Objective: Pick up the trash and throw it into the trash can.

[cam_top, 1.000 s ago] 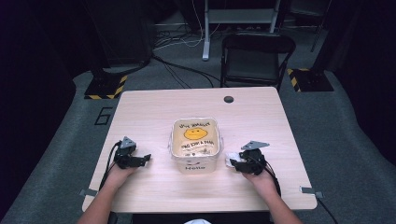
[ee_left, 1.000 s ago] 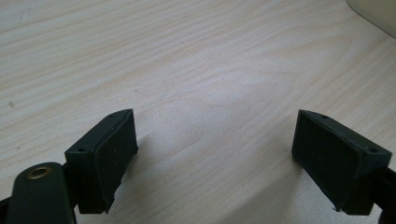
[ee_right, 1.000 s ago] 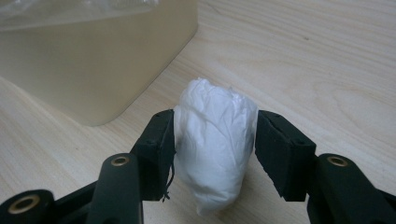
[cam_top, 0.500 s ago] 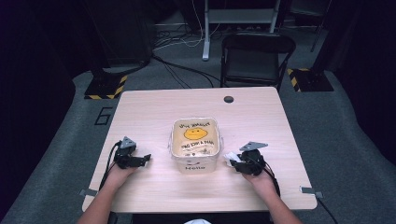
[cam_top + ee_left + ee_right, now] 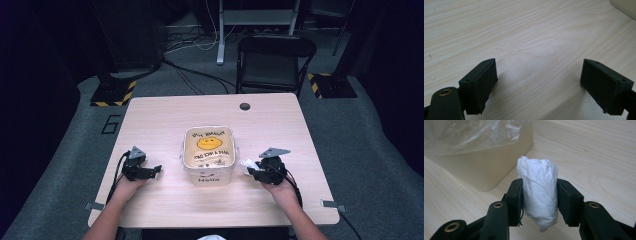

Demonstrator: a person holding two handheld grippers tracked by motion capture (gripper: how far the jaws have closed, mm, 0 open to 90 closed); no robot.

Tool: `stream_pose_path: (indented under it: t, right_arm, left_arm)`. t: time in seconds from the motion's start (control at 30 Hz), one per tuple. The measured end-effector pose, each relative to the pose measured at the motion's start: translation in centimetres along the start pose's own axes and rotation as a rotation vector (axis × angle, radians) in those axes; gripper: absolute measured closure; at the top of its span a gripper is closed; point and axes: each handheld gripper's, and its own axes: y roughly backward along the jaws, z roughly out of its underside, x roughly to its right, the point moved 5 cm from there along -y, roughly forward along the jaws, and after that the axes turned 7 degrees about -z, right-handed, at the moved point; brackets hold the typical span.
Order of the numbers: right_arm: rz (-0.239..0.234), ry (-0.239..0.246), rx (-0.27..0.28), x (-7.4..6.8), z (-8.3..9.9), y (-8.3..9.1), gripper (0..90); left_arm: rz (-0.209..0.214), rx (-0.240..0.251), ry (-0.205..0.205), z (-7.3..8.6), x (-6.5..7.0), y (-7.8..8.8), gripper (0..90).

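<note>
the right gripper [image 5: 539, 200] has just clamped on the crumpled white paper wad [image 5: 539, 192] on the table [image 5: 280, 125] beside the lined bin [image 5: 208, 155], so lift it straight and clear of the rim, while the left gripper [image 5: 539, 82] rests wide open.

Right tool [image 5: 251, 171] grips a white wad [image 5: 246, 164] beside the tub [image 5: 208, 172]; left tool [image 5: 155, 170] rests apart.
</note>
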Motion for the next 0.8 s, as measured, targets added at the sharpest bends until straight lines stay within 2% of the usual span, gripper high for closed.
stream_pose_path:
  t: [0.23, 0.53, 0.8]
  right_arm:
    - [-0.001, 0.025, 0.003, -0.1, -1.2, 0.9, 57.0]
    - [-0.014, 0.01, 0.004, -0.3, -2.5, 1.8, 57.0]
    - [-0.015, 0.035, 0.011, -0.4, -4.3, 3.3, 57.1]
  left_arm:
    - [0.0, 0.0, -0.001, 0.0, 0.0, 0.0, 14.1]
    - [0.0, 0.001, 0.0, 0.0, 0.0, 0.0, 14.1]
    - [0.0, 0.001, 0.001, 0.0, 0.0, 0.0, 14.1]
